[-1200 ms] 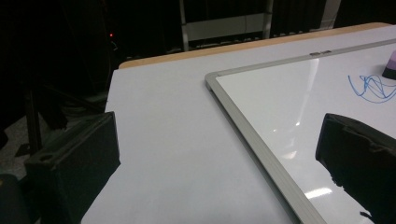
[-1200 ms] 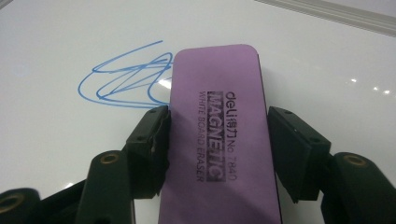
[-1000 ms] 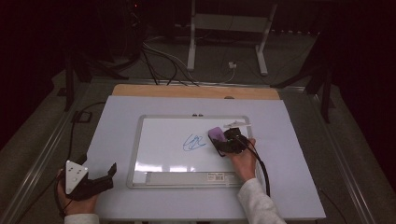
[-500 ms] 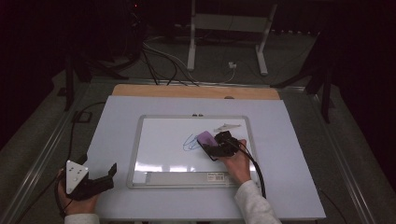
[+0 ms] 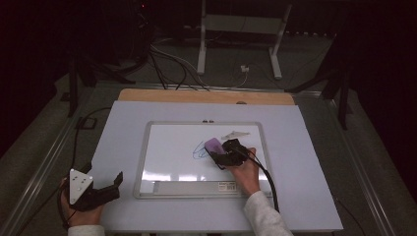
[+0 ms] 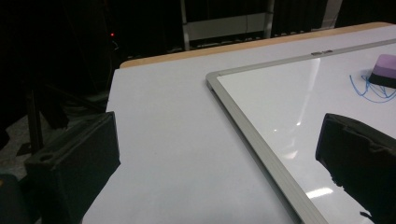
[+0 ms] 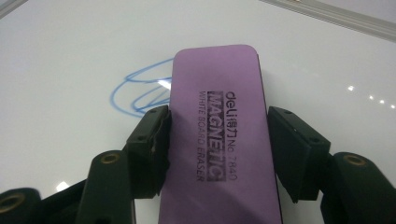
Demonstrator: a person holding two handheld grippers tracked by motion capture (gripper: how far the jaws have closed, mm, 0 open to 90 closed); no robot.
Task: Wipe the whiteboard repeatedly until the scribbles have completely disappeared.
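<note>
A purple whiteboard eraser (image 7: 217,135) lies flat on the whiteboard (image 5: 172,147), clamped between the pads of my right gripper (image 7: 217,149). In the high view that eraser (image 5: 213,145) rests at the right edge of a blue scribble (image 5: 198,151), and the right gripper (image 5: 222,153) sits mid-board. The scribble (image 7: 135,93) pokes out to the left of the eraser. My left gripper (image 5: 110,189) stands open on the table off the board's lower left corner, with nothing between its jaws. From the left gripper view the eraser (image 6: 385,70) and the scribble (image 6: 369,88) lie far off at the right.
The whiteboard's metal frame (image 6: 252,135) runs diagonally past the left gripper. A pale smear (image 5: 235,133) marks the board above the eraser. A wooden strip (image 5: 206,96) edges the table's far side; stands and cables (image 5: 167,64) are on the floor beyond.
My right gripper has slid the eraser leftward across the board, up against the blue scribble. The left gripper has stayed put.
</note>
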